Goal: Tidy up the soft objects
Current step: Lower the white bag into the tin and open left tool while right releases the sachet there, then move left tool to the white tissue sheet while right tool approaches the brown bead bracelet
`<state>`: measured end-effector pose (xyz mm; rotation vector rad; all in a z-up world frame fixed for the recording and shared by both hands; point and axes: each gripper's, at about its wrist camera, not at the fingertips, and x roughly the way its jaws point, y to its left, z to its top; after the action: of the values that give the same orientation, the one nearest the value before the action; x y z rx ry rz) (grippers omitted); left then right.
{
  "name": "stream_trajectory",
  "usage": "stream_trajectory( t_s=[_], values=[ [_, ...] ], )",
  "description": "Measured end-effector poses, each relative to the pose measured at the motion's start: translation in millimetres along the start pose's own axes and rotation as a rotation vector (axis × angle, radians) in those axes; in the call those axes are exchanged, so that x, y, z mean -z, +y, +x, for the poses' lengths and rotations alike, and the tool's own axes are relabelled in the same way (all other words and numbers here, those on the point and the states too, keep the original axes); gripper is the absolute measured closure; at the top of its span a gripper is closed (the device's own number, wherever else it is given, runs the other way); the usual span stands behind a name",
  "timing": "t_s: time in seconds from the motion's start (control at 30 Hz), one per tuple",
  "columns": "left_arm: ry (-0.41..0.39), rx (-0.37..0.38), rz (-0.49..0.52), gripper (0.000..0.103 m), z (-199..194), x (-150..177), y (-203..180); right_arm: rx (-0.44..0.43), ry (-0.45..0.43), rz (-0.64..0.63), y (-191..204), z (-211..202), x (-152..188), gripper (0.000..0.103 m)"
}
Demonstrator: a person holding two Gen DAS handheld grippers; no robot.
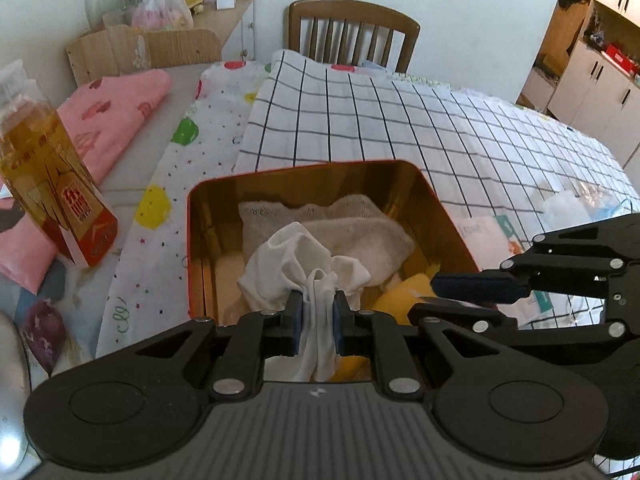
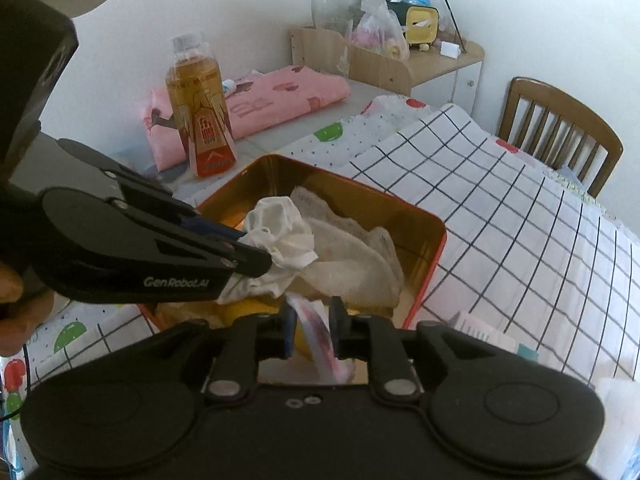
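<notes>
L claw [image 1: 316,312] clamps white cloth [image 1: 296,268] over tin [image 1: 196,240] (beige towel [image 1: 352,228] inside). R claw [image 2: 312,328] pinches thin wrapper [image 2: 316,328], blurred.

"GenRobot.AI" in white on the left gripper [image 2: 256,256]; bottle [image 2: 200,112] label characters unreadable.

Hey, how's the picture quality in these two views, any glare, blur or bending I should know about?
Left wrist view: strong fisheye bend in the checked cloth, and glare on the tin wall. Right wrist view: the item between the right tongs is blurred and unidentifiable, and the white cloth looks slightly washed out.
</notes>
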<state>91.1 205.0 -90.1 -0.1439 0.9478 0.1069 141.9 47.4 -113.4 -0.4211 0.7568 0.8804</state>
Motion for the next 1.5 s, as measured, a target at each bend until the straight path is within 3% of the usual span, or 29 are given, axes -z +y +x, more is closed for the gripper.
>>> stream_trajectory(
  t_s=[0.1,0.37,0.53,0.8,0.9,1.5],
  values=[
    [0.008,-0.005,0.005,0.088,2,3,-1,-0.002,0.007,0.011,-1,-1,4,0.074],
    [0.006,-0.01,-0.002,0.087,1,6,-2,0.005,0.003,0.029,-3,-7,9,0.065],
    [0.002,-0.014,-0.011,0.074,-3,7,-3,0.007,-0.013,0.034,-4,-15,11,0.06],
    [-0.011,-0.034,-0.009,0.071,-15,12,-6,0.014,-0.047,0.044,-11,-36,14,0.051],
    [-0.028,-0.035,-0.014,0.032,-23,14,-8,0.014,-0.058,0.053,-14,-45,16,0.05],
    [-0.132,-0.047,-0.001,0.029,-75,12,-53,0.039,-0.174,0.139,-59,-136,47,0.039]
  ],
)
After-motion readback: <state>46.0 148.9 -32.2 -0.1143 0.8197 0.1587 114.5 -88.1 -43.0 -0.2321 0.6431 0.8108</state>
